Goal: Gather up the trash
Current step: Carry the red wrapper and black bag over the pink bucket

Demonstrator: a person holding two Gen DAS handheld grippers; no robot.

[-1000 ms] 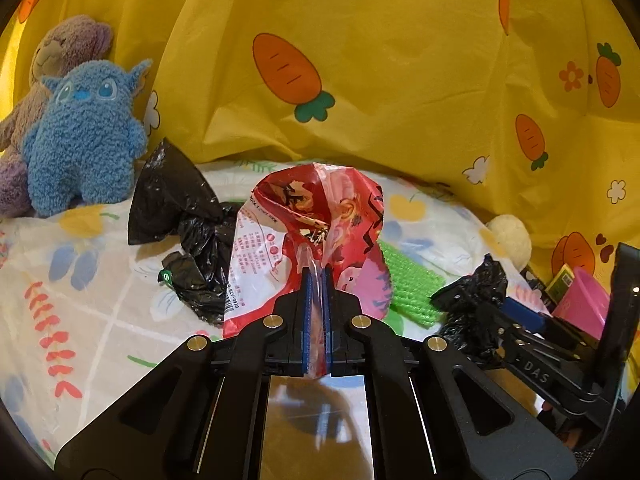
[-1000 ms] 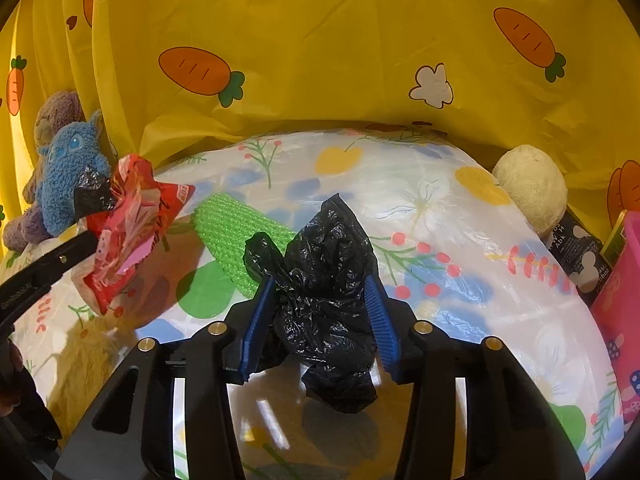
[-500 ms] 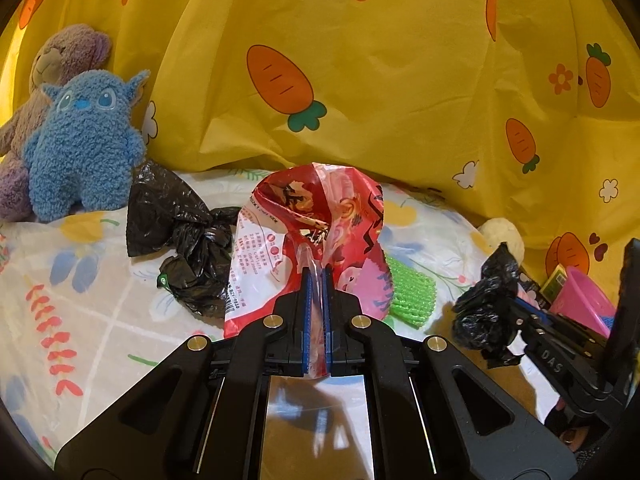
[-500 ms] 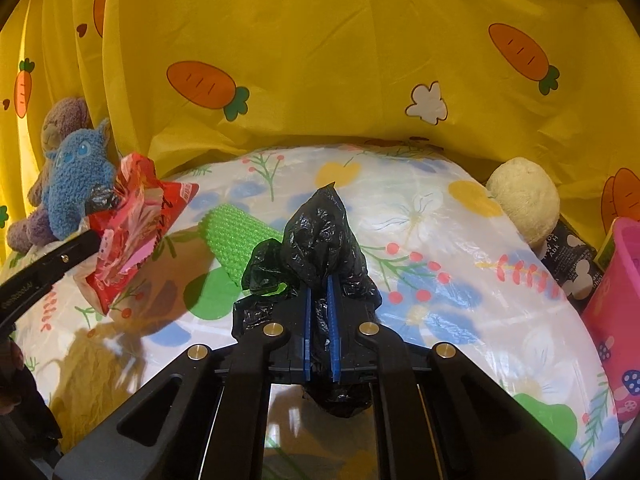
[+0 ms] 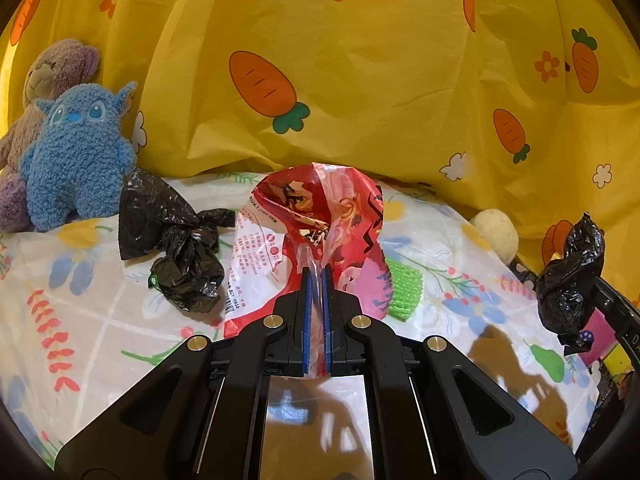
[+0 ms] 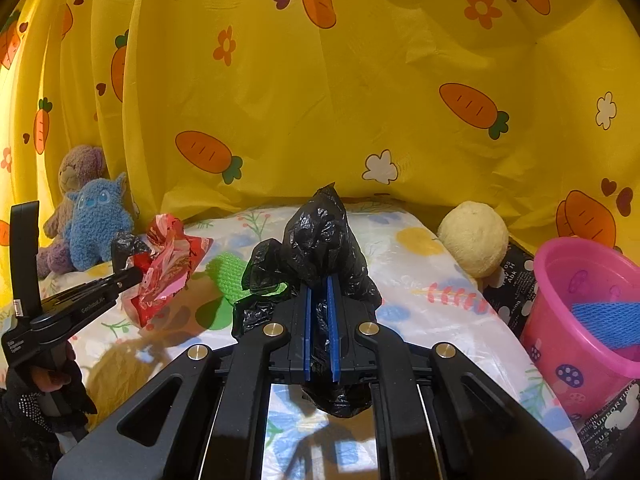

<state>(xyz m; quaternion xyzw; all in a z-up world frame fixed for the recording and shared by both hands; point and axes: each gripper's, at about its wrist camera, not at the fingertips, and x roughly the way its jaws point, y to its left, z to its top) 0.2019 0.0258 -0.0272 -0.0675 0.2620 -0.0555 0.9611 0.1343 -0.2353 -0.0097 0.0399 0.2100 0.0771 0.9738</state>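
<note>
Raised since a second ago, the right gripper (image 6: 319, 300) now carries its crumpled black bag (image 6: 320, 236) clear of the surface (image 6: 420, 280); its fingers, just closed, pinch it. Left wrist view: left gripper (image 5: 316, 292) fingers clamp one red printed wrapper (image 5: 320, 216); a second black bag (image 5: 176, 248) lies at 10 o'clock. Right wrist view: one pink bucket (image 6: 560, 320) at 3 o'clock, one green mesh piece (image 6: 228, 276) at 9.

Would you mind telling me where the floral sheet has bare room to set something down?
The floral sheet lies bare in the near left corner, in front of the blue plush and the loose black bag. Another bare strip runs between the green mesh and the cream ball. The far left edge around the plush toys is crowded.
</note>
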